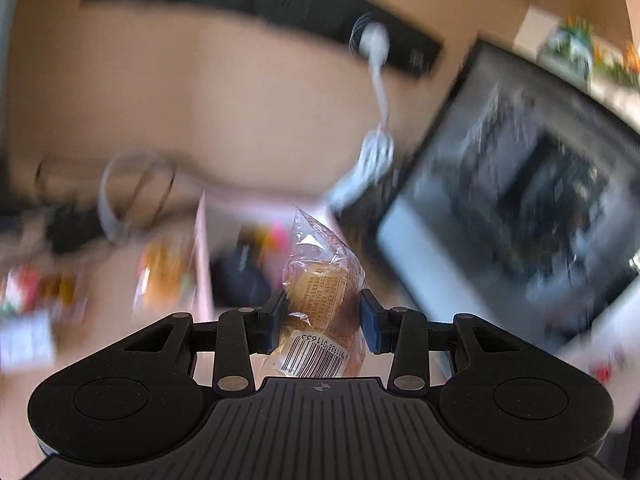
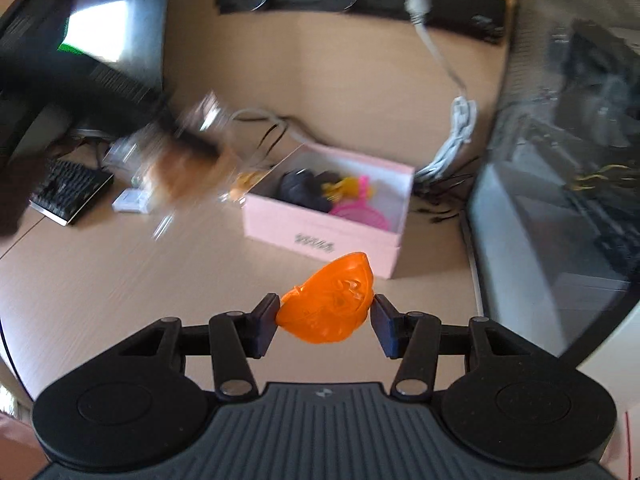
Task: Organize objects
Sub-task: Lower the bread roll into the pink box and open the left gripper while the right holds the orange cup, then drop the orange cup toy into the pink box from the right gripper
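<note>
right gripper (image 2: 325,322) clamped on orange moulded plastic toy (image 2: 326,300), open pink cardboard box (image 2: 320,236) dead ahead and just beyond; left gripper (image 1: 322,320) pinching clear-wrapped pastry packet (image 1: 320,300), box farther off.

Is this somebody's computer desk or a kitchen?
Most likely a computer desk at home or in an office. There is a black keyboard, a monitor behind it, and a bundle of white cable lying on the wooden desk.

Matte black tongs (image 1: 322,320), blue pads (image 1: 370,330), silver rivets, ribbed grey base.
</note>
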`<state>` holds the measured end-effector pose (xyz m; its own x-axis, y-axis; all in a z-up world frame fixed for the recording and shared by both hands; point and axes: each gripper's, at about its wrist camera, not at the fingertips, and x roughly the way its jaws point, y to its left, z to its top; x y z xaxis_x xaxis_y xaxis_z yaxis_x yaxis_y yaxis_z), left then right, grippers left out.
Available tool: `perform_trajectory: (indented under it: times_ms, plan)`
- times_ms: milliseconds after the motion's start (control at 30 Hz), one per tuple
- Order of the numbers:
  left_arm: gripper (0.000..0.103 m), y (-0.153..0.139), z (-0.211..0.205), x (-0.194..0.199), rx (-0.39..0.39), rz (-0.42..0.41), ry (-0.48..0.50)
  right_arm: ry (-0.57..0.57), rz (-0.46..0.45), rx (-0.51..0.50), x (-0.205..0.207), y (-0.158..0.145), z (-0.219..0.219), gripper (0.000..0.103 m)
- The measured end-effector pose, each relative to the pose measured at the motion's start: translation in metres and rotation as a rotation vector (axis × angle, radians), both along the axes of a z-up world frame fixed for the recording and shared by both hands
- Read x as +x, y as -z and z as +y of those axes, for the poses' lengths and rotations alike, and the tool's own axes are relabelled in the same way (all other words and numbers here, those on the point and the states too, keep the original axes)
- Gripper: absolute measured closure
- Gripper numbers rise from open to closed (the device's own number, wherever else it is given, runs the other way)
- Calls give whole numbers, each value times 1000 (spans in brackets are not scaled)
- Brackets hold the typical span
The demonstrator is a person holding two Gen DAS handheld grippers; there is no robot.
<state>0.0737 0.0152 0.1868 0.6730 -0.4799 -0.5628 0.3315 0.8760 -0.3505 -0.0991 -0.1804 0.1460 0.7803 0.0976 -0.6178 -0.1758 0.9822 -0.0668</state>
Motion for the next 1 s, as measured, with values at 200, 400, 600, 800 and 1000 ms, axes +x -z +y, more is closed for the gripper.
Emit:
perform_trajectory:
  times_ms: [200,400,600,800,1000]
  plan:
    - [59,-3,-38,76,-28,-79,-19,56,-26,29,0,3,-23,53]
    - [58,18,-31,82,-113,-100,-89,80,-26,49,0,8,-37,53]
    - [58,49,5,50,-83,-10,-169,62,-4,60,12,12,-45,53]
    - [58,85,44,-5,-49,110,-250,27,-10,76,49,1,-41,53]
    - [58,112,78,-67,-14,186,-297,17,-38,124,124,-26,-30,53]
